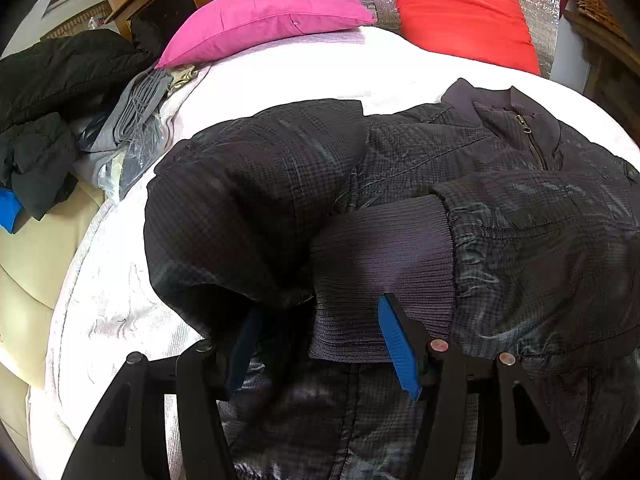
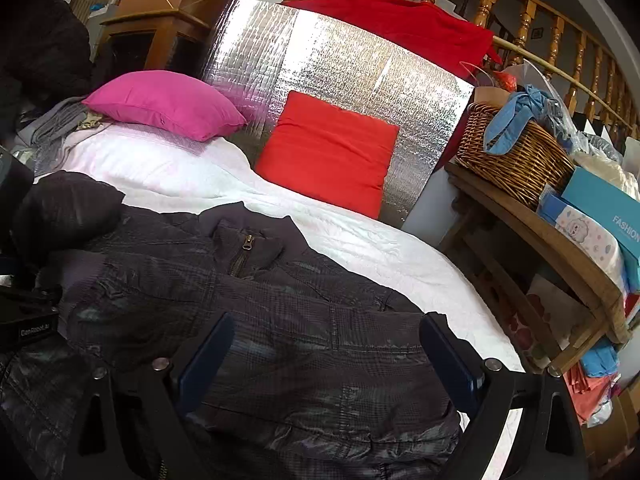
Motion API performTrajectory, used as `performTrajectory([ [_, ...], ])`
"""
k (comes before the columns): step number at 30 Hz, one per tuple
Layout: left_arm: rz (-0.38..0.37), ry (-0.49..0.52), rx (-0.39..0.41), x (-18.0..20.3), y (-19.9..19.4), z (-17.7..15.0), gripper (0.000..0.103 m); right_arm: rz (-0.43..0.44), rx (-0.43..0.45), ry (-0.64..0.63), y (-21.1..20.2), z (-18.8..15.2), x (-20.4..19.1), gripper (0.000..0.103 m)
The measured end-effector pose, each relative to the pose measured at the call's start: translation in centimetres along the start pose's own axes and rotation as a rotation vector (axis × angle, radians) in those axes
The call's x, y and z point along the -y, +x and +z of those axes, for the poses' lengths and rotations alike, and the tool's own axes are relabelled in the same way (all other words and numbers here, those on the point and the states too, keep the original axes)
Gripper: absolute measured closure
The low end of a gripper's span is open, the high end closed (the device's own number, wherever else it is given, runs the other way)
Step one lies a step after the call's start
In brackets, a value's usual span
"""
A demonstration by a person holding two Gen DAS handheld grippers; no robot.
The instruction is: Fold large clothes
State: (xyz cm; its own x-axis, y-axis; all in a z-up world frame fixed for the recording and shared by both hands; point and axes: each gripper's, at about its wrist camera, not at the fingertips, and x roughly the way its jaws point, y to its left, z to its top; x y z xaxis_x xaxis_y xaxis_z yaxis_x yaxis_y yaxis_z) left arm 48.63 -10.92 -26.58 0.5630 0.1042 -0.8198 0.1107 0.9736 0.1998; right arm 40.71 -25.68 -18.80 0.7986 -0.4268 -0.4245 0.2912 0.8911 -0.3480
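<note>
The dark checked jacket (image 1: 420, 152) lies zipped on the white bedspread (image 1: 120, 300), collar away from both grippers.

Left gripper (image 1: 320, 344): jaws stand partly apart, angled down onto the jacket. The ribbed cuff (image 1: 380, 264) of 1 sleeve lies between the blue pads (image 1: 400, 344), with a fold of sleeve fabric bunched against the left-side finger. Whether the pads press on the cuff cannot be told.

Right gripper (image 2: 328, 360): jaws stand wide apart, 1 finger on each side of a flat stretch of jacket fabric. Neither pad visibly presses on the cloth.

Beyond the left gripper, a pink pillow (image 1: 264, 20) sits ahead and to the left, a red pillow (image 1: 464, 12) ahead and to the right. A pile of dark clothes (image 1: 48, 112) lies far left. Right of the right gripper, a wicker basket (image 2: 516, 156) stands on a wooden shelf (image 2: 560, 248).
</note>
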Motion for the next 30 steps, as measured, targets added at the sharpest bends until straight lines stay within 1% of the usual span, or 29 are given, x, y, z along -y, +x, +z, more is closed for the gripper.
performTrajectory([
  [30, 0.004, 0.002, 0.0, 0.08, 0.11, -0.02, 0.042, 0.014, -0.019, 0.005, 0.44, -0.07, -0.11, 0.007],
])
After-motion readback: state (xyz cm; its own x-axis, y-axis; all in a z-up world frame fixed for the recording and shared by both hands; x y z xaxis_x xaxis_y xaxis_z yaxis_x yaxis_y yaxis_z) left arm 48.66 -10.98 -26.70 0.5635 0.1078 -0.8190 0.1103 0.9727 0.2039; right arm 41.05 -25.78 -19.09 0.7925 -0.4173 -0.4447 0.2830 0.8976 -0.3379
